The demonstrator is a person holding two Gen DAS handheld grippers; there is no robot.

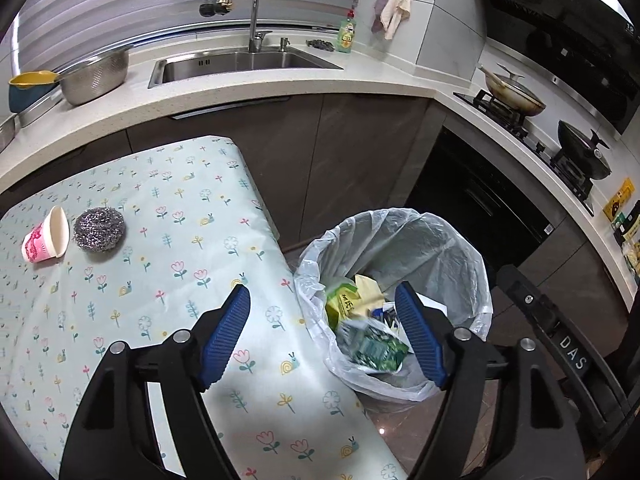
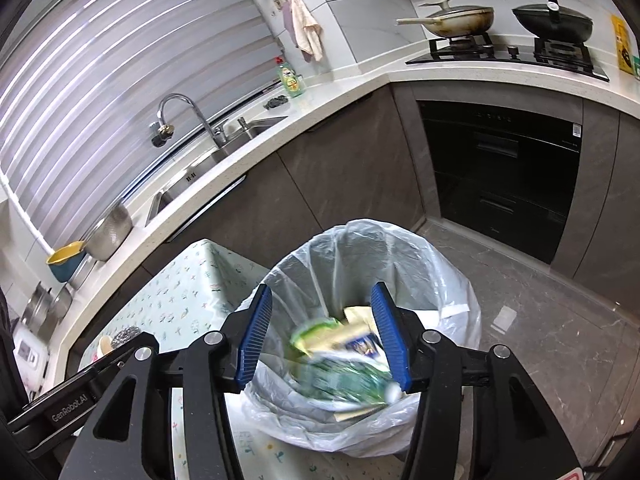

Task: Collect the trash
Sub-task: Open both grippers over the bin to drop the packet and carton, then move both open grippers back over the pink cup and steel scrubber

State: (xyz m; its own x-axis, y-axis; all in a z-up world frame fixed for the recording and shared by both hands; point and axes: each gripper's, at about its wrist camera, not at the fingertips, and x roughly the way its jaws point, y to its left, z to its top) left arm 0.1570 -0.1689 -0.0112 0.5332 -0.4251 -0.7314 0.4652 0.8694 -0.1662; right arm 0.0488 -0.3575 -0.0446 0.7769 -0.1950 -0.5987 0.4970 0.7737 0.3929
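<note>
A bin lined with a white plastic bag (image 1: 440, 248) stands on the floor against the right edge of the flower-print table (image 1: 180, 280). Inside lie a blurred green wrapper (image 1: 372, 348), a yellow-green packet (image 1: 340, 300) and other scraps. My left gripper (image 1: 320, 288) is open over the table edge and the bin's left rim, with nothing between its pads. My right gripper (image 2: 320, 287) hovers open above the bag (image 2: 360, 248); the blurred green wrapper (image 2: 344, 380) sits below it, untouched. A pink paper cup (image 1: 44, 240) lies on its side beside a steel scrubber (image 1: 98, 229) at the table's left.
Behind the table runs a white counter (image 1: 280, 84) with a sink (image 1: 240, 62), a metal colander (image 1: 96, 78) and a soap bottle (image 1: 346, 34). At the right are a hob with two pans (image 2: 500, 20) and a black oven (image 2: 500, 168). Grey floor (image 2: 540, 320) lies right of the bin.
</note>
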